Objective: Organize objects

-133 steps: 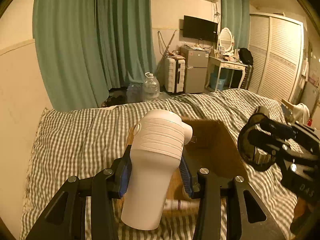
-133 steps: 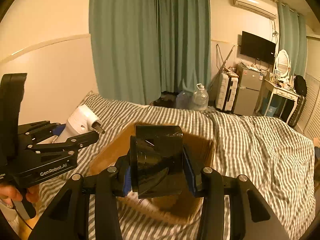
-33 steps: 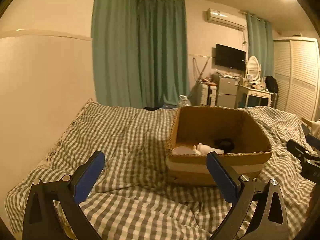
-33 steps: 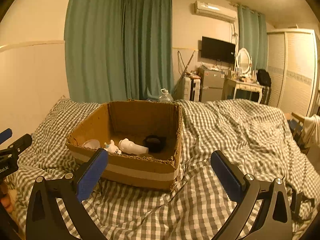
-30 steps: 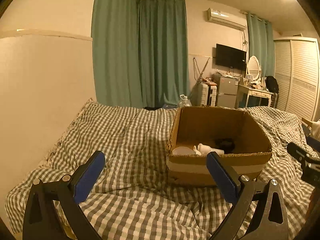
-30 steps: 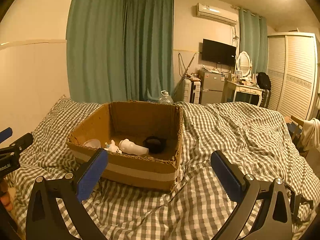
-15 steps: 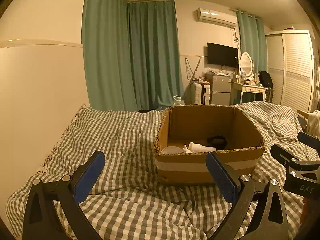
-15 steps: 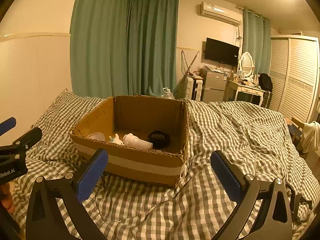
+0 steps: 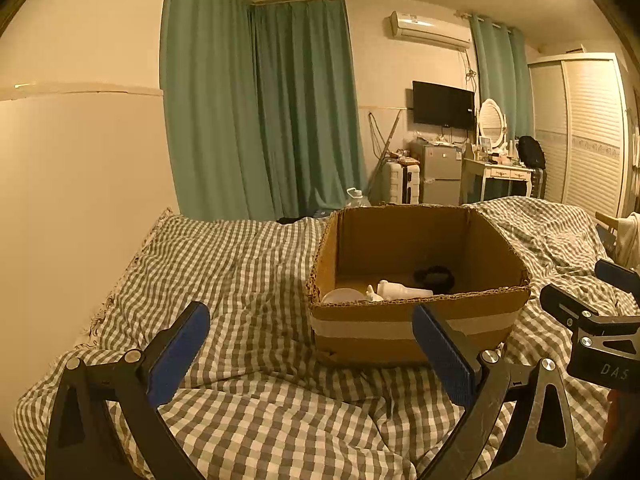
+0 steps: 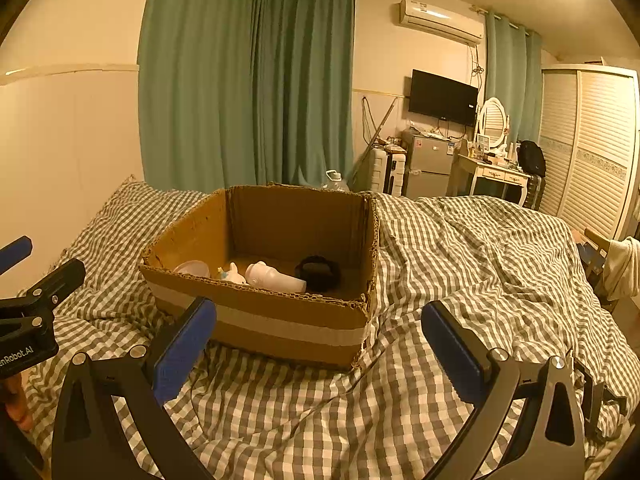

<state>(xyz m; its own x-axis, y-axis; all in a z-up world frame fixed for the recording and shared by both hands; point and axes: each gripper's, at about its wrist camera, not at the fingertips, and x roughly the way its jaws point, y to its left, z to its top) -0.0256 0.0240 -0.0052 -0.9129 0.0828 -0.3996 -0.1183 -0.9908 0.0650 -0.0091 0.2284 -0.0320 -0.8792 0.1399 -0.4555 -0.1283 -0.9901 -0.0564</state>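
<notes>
Cardboard box (image 10: 280,320) on checked bed (image 10: 460,248), white bottle (image 10: 274,276) lying beside what may be black tape (image 10: 318,270), left gripper (image 9: 310,344) and right gripper (image 10: 318,334) jaws wide apart, empty

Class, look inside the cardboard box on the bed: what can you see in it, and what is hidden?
Inside the cardboard box: a white bottle lying down, a black object, a small white figure and a pale round item. The near wall hides the floor in front.

The cardboard box's (image 9: 416,322) near wall hid the lower parts of the white bottle (image 10: 276,276) and the pale dish (image 9: 340,295). The black object (image 10: 318,271) was too dark to identify (shape unclear). The small white figure (image 10: 233,276) was too small to tell.
</notes>
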